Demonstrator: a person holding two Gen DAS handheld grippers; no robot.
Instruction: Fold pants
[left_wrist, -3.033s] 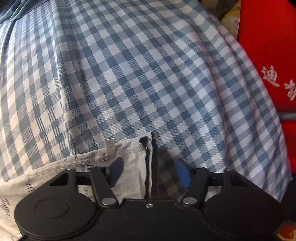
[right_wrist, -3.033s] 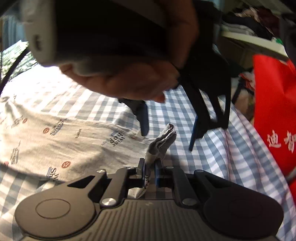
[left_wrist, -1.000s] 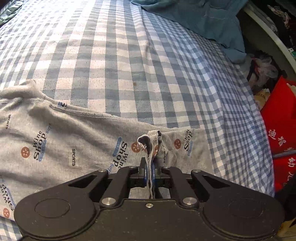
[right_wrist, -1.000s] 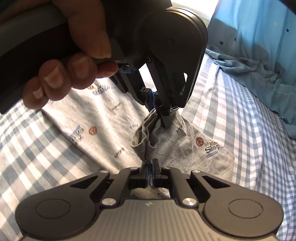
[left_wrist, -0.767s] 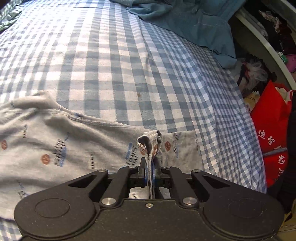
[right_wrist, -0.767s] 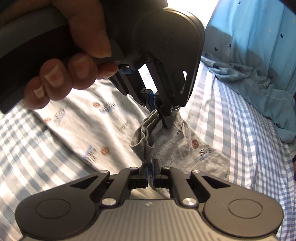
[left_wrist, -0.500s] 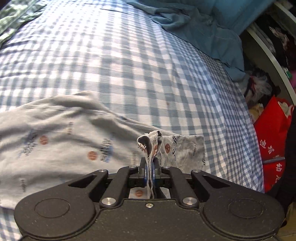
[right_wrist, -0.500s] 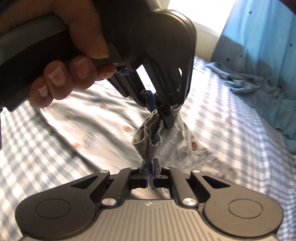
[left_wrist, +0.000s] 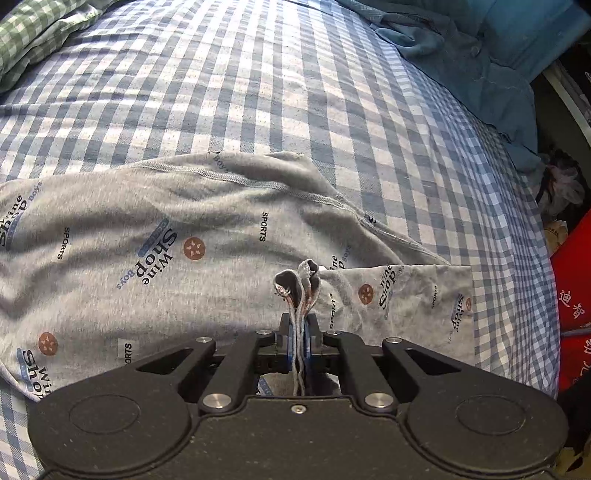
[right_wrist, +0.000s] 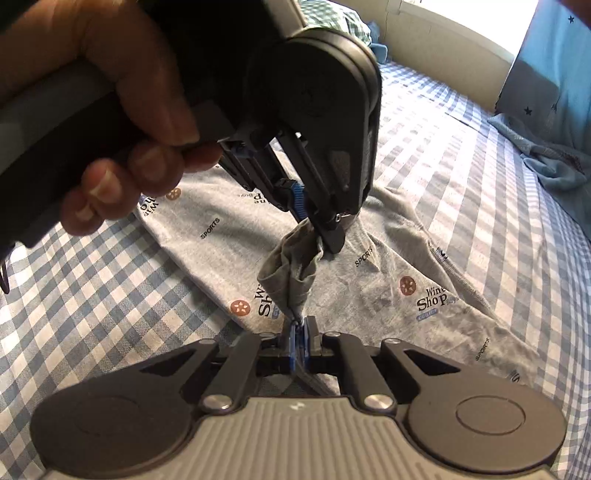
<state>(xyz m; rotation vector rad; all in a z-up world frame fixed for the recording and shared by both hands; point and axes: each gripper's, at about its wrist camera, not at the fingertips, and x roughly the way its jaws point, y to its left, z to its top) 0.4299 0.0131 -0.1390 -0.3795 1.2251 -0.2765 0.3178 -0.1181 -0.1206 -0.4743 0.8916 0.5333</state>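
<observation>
Left gripper (left_wrist: 300, 334) clamped on a bunched gray hem of the pants (left_wrist: 155, 236); folds stick up just past the pads. Right gripper (right_wrist: 300, 330) likewise pinched tight on the same hem bunch, which stretches up toward 12 to the left gripper's tips in the right wrist view. Person's hand (right_wrist: 110, 122) wraps the left handle at 10 o'clock there.

Pants lie on the checked bedsheet (left_wrist: 258, 81), printed leg running out to 9 in the left view, a shorter flap to 3.

Versus a second ago: both grips unchanged, but more pants now fill the left view and the crotch seam sits nearer 12. Blue blanket (left_wrist: 461, 48) at 1, red bag (left_wrist: 576, 280) at 3, green checked pillow (left_wrist: 33, 33) newly visible at 10.
</observation>
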